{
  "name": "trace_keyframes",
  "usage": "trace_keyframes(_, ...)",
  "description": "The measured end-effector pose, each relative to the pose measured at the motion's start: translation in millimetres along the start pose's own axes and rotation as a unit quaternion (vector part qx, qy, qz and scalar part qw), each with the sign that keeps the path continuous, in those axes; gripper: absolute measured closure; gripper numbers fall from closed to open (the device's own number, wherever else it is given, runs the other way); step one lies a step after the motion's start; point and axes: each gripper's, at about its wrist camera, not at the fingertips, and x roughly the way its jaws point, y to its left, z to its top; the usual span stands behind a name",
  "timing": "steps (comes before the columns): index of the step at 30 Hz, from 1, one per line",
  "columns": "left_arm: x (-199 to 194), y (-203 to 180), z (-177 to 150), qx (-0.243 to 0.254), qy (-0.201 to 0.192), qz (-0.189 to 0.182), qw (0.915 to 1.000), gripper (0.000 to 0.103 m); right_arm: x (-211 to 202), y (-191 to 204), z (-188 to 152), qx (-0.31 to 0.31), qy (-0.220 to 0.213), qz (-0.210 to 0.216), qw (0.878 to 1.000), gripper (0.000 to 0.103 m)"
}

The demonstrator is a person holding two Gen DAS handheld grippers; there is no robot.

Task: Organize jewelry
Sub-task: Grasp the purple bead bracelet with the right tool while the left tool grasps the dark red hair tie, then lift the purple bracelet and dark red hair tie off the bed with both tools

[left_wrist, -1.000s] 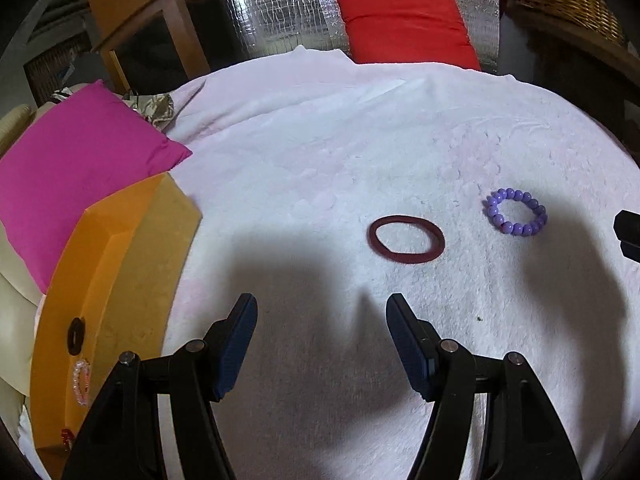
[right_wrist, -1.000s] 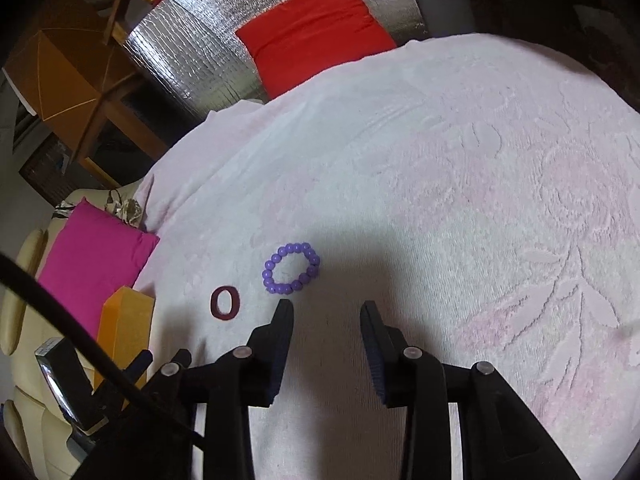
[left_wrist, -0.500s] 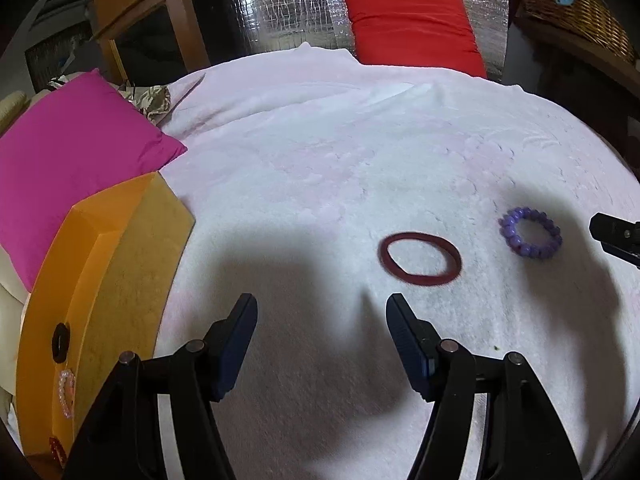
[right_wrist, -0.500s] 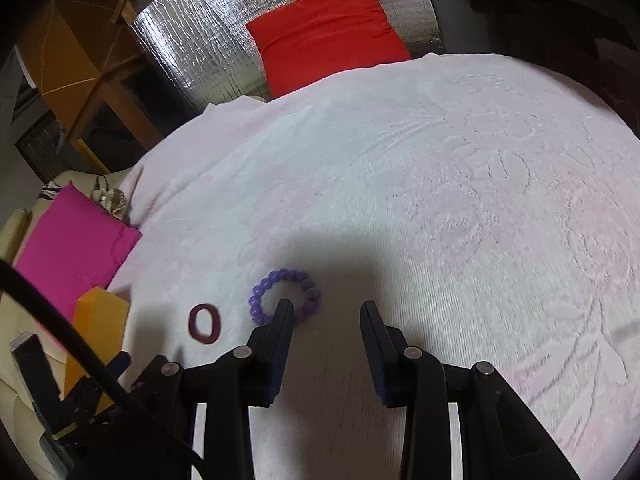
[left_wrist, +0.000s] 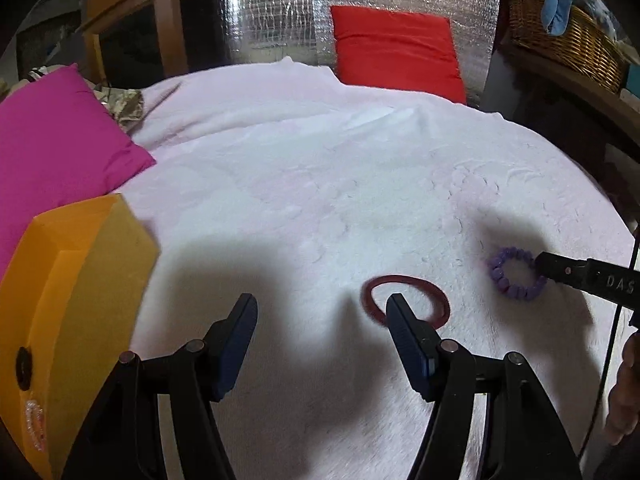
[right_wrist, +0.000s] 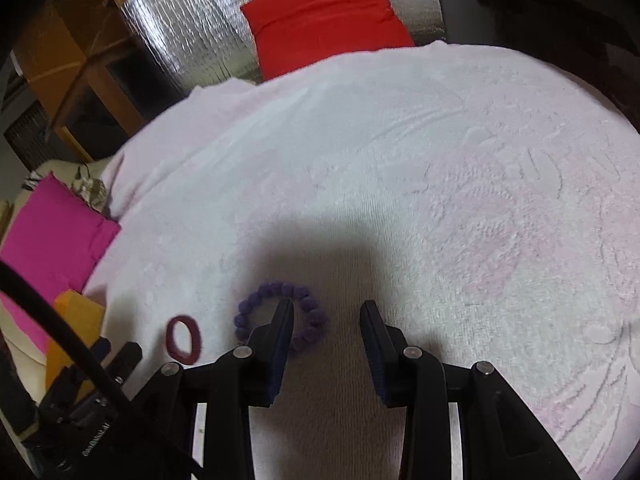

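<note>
My right gripper, jaws apart and empty, has its left finger over the purple bead bracelet, nearer it than my left gripper, also open and empty.

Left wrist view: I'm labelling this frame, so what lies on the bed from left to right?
Orange box → dark red ring bangle → purple beaded bracelet → the right gripper's black finger at the right edge.
</note>
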Motion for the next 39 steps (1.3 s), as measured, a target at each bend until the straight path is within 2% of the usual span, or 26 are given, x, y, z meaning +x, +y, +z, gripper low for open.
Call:
trace_keyframes(5,18,-8,3,-0.014,0.025,-0.039,0.9989,0.038,2,13,-3,-0.039,-0.011,-0.026,0.999,0.068)
trace_keyframes(6,20,-9,3,-0.017,0.029,-0.047,0.9984,0.046,2,15,-4,-0.052,-0.014,-0.034,0.998,0.070)
trace_keyframes(8,26,-12,3,-0.020,0.041,-0.063,0.9970,0.058,3,19,-8,-0.076,-0.019,-0.053,0.996,0.083)
trace_keyframes(10,32,-14,2,-0.023,0.050,-0.069,0.9961,0.066,2,23,-11,-0.098,-0.025,-0.058,0.993,0.091)
trace_keyframes(11,33,-15,2,-0.021,0.048,-0.064,0.9965,0.075,0,22,-12,-0.101,-0.027,-0.058,0.993,0.091)
trace_keyframes(12,33,-15,2,-0.020,0.051,-0.069,0.9961,0.092,-1,22,-12,-0.100,-0.027,-0.058,0.993,0.092)
trace_keyframes(13,35,-15,2,-0.023,0.057,-0.077,0.9951,0.095,-2,21,-13,-0.099,-0.028,-0.057,0.993,0.092)
trace_keyframes(29,-14,-10,-2,0.003,0.030,-0.086,0.9958,0.098,-46,-4,-12,-0.056,-0.031,0.014,0.998,0.093)
trace_keyframes(34,-19,-14,-8,0.021,0.038,-0.083,0.9956,0.097,-49,-14,-15,-0.052,-0.023,0.020,0.998,0.093)
trace_keyframes(39,-2,-7,-9,0.009,0.055,-0.065,0.9963,0.097,-36,-18,-17,-0.059,0.005,-0.003,0.998,0.092)
